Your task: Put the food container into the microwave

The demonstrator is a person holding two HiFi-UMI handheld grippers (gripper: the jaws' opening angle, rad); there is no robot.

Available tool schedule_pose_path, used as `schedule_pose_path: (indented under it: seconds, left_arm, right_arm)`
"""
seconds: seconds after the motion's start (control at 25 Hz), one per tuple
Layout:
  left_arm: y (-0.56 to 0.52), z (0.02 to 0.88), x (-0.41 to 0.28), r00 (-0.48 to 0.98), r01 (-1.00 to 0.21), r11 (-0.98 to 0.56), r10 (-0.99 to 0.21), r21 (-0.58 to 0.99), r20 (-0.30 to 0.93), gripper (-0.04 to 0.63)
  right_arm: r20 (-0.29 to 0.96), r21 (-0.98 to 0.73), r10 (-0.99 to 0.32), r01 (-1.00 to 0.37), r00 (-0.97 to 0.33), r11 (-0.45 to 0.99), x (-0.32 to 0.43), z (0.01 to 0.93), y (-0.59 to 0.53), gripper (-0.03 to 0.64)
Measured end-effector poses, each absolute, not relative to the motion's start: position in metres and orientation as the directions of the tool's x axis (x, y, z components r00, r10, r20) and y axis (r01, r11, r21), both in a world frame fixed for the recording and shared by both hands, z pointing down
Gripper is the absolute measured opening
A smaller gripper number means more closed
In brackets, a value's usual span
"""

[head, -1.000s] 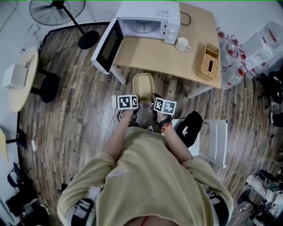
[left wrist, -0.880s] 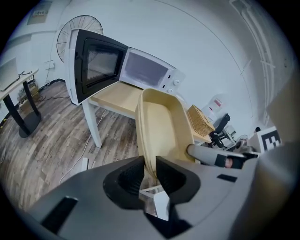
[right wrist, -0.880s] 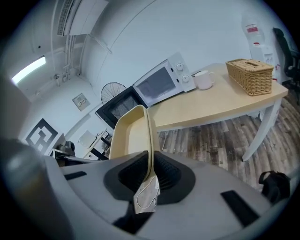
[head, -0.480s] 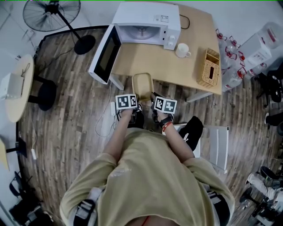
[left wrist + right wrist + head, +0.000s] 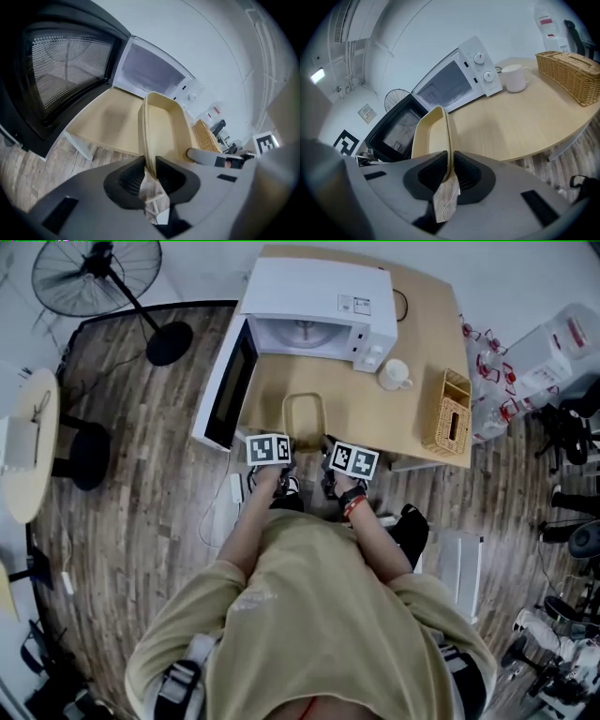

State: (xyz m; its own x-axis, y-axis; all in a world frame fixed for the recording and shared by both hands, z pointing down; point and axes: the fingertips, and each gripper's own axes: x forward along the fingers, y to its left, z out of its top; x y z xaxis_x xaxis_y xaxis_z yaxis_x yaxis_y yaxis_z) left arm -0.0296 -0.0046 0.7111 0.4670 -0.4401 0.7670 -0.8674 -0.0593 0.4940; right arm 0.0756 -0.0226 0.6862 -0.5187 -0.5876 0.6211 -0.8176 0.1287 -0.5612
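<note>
A shallow beige food container (image 5: 305, 418) hangs over the front edge of the wooden table (image 5: 412, 413), held from both sides. My left gripper (image 5: 281, 448) is shut on its left rim (image 5: 146, 140). My right gripper (image 5: 333, 454) is shut on its right rim (image 5: 448, 140). Straight ahead on the table stands the white microwave (image 5: 319, 306), its dark-windowed door (image 5: 225, 381) swung open to the left and its cavity (image 5: 300, 334) showing. The container (image 5: 431, 133) is short of the cavity and outside it.
A white mug (image 5: 394, 374) and a wicker basket (image 5: 448, 413) stand on the table right of the microwave. A floor fan (image 5: 94, 273) is at far left, a round side table (image 5: 28, 442) left, water bottles (image 5: 548, 343) and a white chair (image 5: 459, 563) right.
The person has stepped toward the table. The container, held by both grippers, has moved from over the floor to over the table's front edge, closer to the open microwave.
</note>
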Motion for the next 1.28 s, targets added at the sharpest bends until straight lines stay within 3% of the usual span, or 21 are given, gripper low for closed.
schedule_pose_path:
  seconds: [0.64,1.28]
  left_arm:
    - [-0.109,0.697,-0.055,0.506,-0.855,-0.134,-0.429,0.501,0.748,0.087]
    - [-0.186,0.697,-0.068,0.488,-0.859,-0.092,-0.446,0.503,0.751,0.086]
  right_arm:
    - [0.614,-0.552,-0.646,-0.832,-0.454,0.06,0.051,0.675,-0.115,0.064]
    - [0.624,-0.557,-0.629,-0.829,-0.464,0.059,0.039,0.678,-0.189,0.064]
